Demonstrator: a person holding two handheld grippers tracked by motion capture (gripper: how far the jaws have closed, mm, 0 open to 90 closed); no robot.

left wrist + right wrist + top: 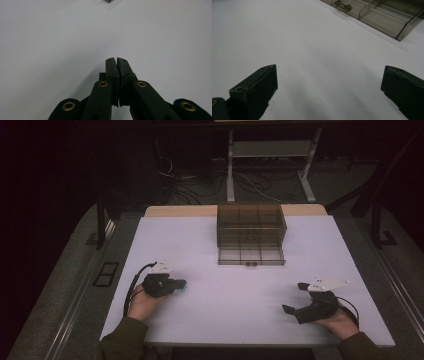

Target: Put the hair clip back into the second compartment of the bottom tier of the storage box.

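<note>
A smoky clear plastic drawer box (251, 232) stands at the far middle of the white table (215, 295), its bottom drawer (251, 256) pulled out toward me. The drawer's small knob (342, 6) and divided compartments show at the top of the right gripper view. My left gripper (182, 283) rests on the table at the left, held by a hand, its jaws pressed together with nothing between them (116, 61). My right gripper (295, 297) rests at the right front, jaws spread wide and empty (329, 82), pointing toward the box.
Beyond the table's far edge are a metal frame (270, 165) and loose cables (200, 185) on a dark floor. A corner of the box (108, 1) shows at the top of the left gripper view. Bare table surface lies between the two grippers.
</note>
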